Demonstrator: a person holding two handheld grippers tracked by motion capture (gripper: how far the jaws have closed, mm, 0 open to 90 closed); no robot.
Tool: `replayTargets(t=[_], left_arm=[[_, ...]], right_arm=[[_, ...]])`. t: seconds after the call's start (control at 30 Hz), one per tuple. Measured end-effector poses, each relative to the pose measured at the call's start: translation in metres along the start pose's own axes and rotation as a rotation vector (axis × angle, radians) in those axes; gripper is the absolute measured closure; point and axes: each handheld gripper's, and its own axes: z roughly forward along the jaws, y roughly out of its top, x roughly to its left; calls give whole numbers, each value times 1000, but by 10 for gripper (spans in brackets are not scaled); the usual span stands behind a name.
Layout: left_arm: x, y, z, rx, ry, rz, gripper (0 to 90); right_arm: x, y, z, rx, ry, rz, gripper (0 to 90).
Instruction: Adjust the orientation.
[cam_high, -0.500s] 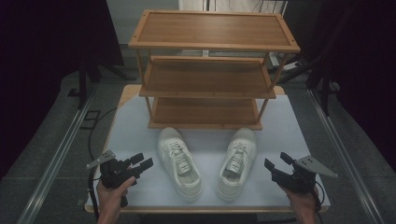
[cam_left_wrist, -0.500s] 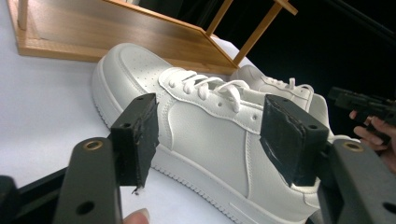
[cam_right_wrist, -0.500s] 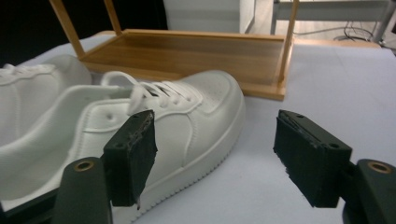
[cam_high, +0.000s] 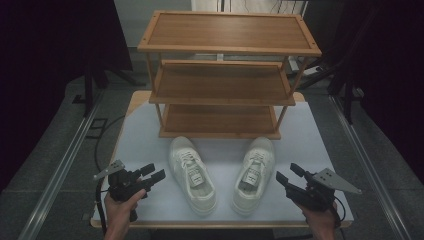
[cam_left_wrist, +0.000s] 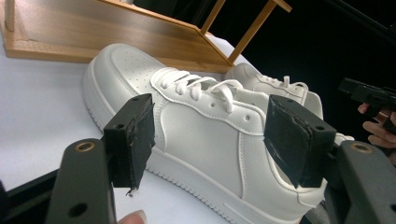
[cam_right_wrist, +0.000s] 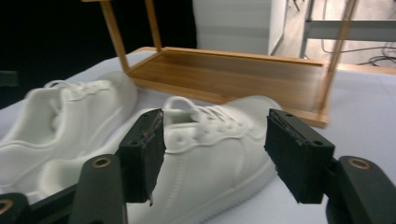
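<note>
A three-tier wooden shoe rack (cam_high: 222, 75) stands at the back of the white worktop (cam_high: 135, 135). Just in front lie two white sneakers, the left sneaker (cam_high: 192, 172) beside the right sneaker (cam_high: 254, 172). Left gripper (cam_high: 154, 175) and right gripper (cam_high: 289, 176) flank them, jaws spread, holding nothing.

We see two white shoes: left shoe (cam_high: 193, 175) and right shoe (cam_high: 254, 175), smooth matt leather-look, cloth laces, ribbed rubbery soles. Rack (cam_high: 223, 75): warm wood, satin grain. Counter (cam_high: 145, 142): matt pale sheet. Jaws: black matt plastic, rough frayed pads (cam_left_wrist: 140, 140).
</note>
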Motion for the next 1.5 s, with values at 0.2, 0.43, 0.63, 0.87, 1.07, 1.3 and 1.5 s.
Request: replayTargets(t=[0.2,0.43,0.63,0.87,1.07,1.3,1.5], left_arm=[[-1,0,1,11,-11,-4,338],[-3,1,2,11,-24,-4,338],[-5,0,4,23,-26,-6,338],[-7,0,5,27,-33,-6,338],[-6,0,4,29,-34,-10,339],[-7,0,3,29,-37,-10,339],[-8,0,4,31,-39,-11,338]], right_arm=[[24,6,7,13,61,-27,453],[42,7,14,19,108,-58,603],[60,9,20,36,179,-88,792],[80,4,34,95,252,-125,891],[98,-1,49,141,291,-157,892],[112,-5,62,179,306,-177,892],[126,-12,74,220,307,-218,892]])
